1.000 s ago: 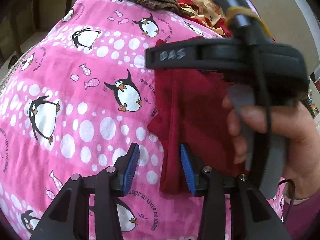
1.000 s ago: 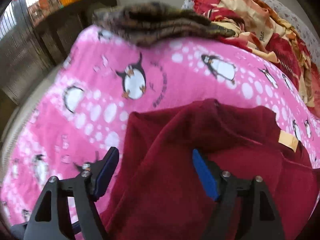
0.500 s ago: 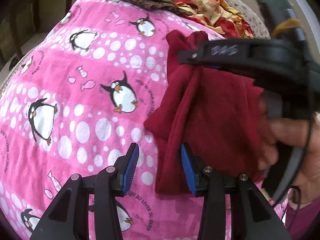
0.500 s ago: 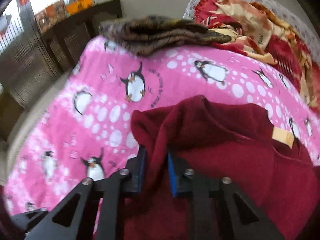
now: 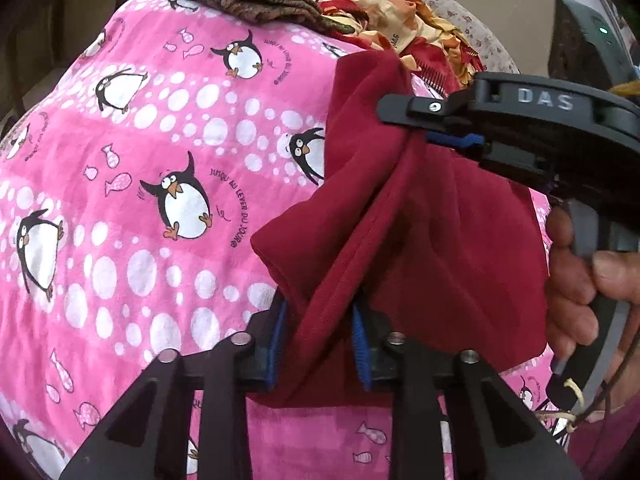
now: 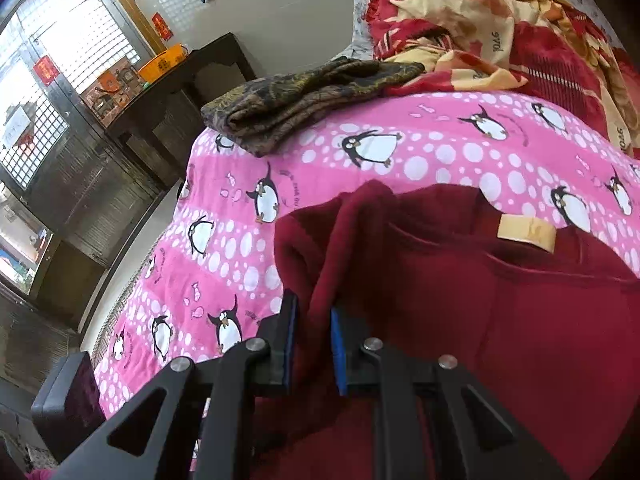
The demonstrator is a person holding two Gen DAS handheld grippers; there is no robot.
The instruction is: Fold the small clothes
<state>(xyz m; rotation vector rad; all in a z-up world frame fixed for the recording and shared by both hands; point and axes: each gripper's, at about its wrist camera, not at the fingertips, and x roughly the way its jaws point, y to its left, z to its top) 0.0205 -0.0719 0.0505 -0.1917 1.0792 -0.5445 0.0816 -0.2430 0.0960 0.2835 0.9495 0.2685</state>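
Pinching a gathered fold of the dark red garment (image 5: 420, 224), the left gripper (image 5: 318, 340) has its blue pads (image 5: 275, 344) closed against the cloth on both sides. The right gripper (image 6: 313, 336) likewise clamps a bunched ridge of the same garment (image 6: 500, 300) between its pads. In the left wrist view, the right gripper (image 5: 452, 128) shows at the upper right, gripping the garment's far edge, with the person's hand (image 5: 576, 280) wrapped around its handle. The garment hangs raised and creased between the two grips, its lower part draping toward the near side. A tan label (image 6: 526, 232) sits at its neckline. Beneath lies a pink blanket (image 5: 120, 200) printed with penguins and white dots. At the blanket's far edge rests a folded brown patterned cloth (image 6: 304, 96), and just right of it a crumpled red and yellow blanket (image 6: 500, 32). Far left in the right wrist view stands a dark wooden cabinet (image 6: 168, 112) bearing an orange basin (image 6: 164, 62).
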